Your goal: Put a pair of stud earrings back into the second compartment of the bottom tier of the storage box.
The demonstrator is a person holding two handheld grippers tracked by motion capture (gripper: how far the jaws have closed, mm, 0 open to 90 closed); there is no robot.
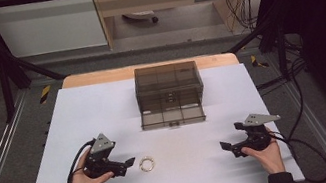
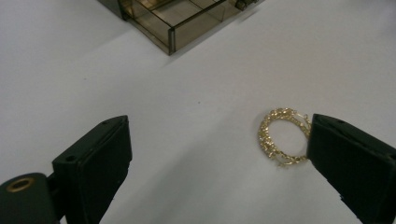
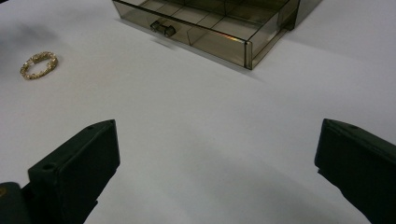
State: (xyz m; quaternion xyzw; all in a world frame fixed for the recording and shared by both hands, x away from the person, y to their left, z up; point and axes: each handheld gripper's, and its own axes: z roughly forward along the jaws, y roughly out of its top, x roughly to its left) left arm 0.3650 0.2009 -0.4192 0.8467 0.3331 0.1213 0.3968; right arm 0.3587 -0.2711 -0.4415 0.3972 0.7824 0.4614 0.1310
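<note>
Two grippers wide open, empty, left gripper beside gold bracelet, right gripper well apart.

We see a small gold-coloured chain bracelet, looped into a closed ring of knobbly beaded links, lying flat on the white tabletop. In the left gripper view it lies at about four o'clock, against the right jaw's inner edge.

Open table both sides; drawer box blocks centre rear; bracelet near front.
</note>
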